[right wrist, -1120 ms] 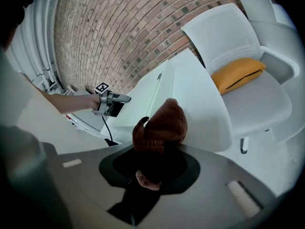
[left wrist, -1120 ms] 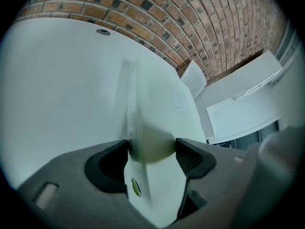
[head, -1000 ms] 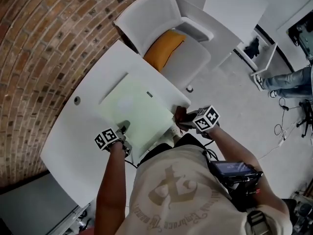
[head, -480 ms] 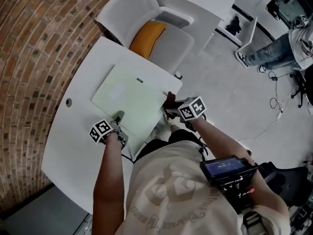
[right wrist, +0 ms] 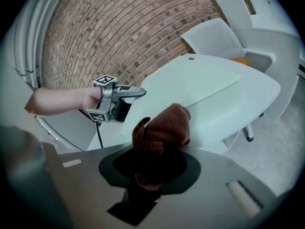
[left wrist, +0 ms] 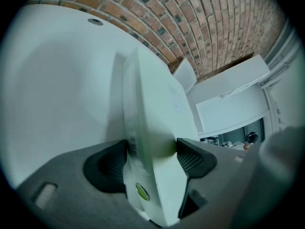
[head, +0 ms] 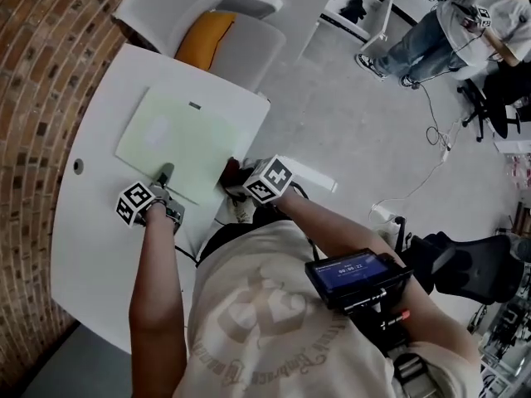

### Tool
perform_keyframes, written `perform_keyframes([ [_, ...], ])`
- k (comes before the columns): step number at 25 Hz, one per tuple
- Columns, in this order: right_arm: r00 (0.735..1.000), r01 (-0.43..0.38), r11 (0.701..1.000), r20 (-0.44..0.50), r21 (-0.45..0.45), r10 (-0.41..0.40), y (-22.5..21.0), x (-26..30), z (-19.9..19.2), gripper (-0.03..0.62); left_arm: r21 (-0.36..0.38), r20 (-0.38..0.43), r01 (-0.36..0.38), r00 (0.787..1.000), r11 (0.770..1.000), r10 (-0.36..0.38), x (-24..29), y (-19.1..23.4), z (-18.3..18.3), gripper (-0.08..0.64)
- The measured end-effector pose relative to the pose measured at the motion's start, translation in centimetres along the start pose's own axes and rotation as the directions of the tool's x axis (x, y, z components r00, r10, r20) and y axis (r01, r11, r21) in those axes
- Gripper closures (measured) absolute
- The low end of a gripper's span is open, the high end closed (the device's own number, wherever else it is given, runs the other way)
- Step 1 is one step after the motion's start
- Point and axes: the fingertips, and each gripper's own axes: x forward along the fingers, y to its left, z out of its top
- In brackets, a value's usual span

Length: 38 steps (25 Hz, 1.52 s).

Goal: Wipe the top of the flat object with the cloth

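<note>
A pale green flat object (head: 178,139) lies on the white table (head: 91,247). My left gripper (head: 163,177) is shut on its near edge; in the left gripper view the flat object (left wrist: 157,123) stands pinched between both pads (left wrist: 193,159). My right gripper (head: 236,176) is shut on a brown cloth (head: 233,168) by the flat object's near right corner, at the table's edge. In the right gripper view the bunched cloth (right wrist: 164,128) sticks up from the jaws, just short of the flat object (right wrist: 190,87), with the left gripper (right wrist: 116,101) beyond on the left.
A white chair (head: 178,2) with an orange cushion (head: 203,36) stands against the table's far end. A brick wall (head: 33,48) runs along the left. A small round hole (head: 78,166) sits in the tabletop. Grey floor with cables and a seated person (head: 431,31) lies to the right.
The head view has swung, so the table now sits further left and higher. Both grippers keep about the same places against the flat object, the left still clamped, the right still holding the cloth.
</note>
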Motion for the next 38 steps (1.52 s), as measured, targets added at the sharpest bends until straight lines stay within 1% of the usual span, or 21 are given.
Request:
perform_keyframes([
  [10,0.997,-0.072,0.997,-0.034,-0.024,0.071,4.6,2.9,-2.7,0.480,0.009,0.018,0.025,1.000,1.000,-0.025,0.2,-0.6,-0.5,0.221],
  [13,0.994,-0.090,0.995,-0.059,-0.053,0.086,5.7,3.8,-3.1,0.480,0.012,0.021,0.026,0.999,1.000,-0.026,0.2,-0.6,-0.4,0.221],
  [16,0.991,-0.105,0.989,-0.096,-0.102,0.096,6.6,4.5,-3.4,0.480,0.009,0.025,0.027,0.999,1.000,-0.027,0.1,-0.6,-0.3,0.221],
  [18,0.986,-0.131,0.981,-0.126,-0.142,0.113,7.3,4.9,-3.7,0.480,0.007,0.026,0.027,0.999,1.000,-0.028,0.1,-0.6,-0.3,0.221],
  [20,0.978,-0.171,0.971,-0.150,-0.167,0.147,8.3,5.1,-4.0,0.480,0.005,0.028,0.025,0.999,1.000,-0.025,0.1,-0.5,-0.3,0.221],
  [25,0.953,-0.277,0.934,-0.189,-0.224,0.238,10.6,4.7,-4.4,0.480,-0.001,0.036,0.035,0.999,0.999,-0.035,0.1,-0.6,-0.2,0.219],
  [28,0.951,-0.296,0.928,-0.165,-0.225,0.263,11.3,3.2,-3.7,0.480,-0.006,0.041,0.055,0.998,0.998,-0.055,-0.1,-0.9,-0.5,0.215],
  [32,0.950,-0.306,0.921,-0.140,-0.242,0.279,11.4,1.4,-2.9,0.480,0.021,0.028,0.087,0.996,0.996,-0.088,-1.0,-0.6,-0.8,0.209],
  [34,0.952,-0.304,0.923,-0.113,-0.237,0.285,11.6,0.2,-2.4,0.480,0.065,0.012,0.082,0.996,0.994,-0.083,-2.0,-0.3,-1.6,0.218],
  [35,0.955,-0.296,0.926,-0.091,-0.234,0.282,11.6,-0.5,-1.8,0.480,0.093,0.009,0.082,0.996,0.992,-0.084,-2.5,-0.3,-1.8,0.241],
  [38,0.964,-0.262,0.938,-0.020,-0.227,0.265,10.0,-2.0,-0.2,0.480,0.142,0.022,0.119,0.992,0.983,-0.123,-3.7,-1.2,-1.8,0.276],
])
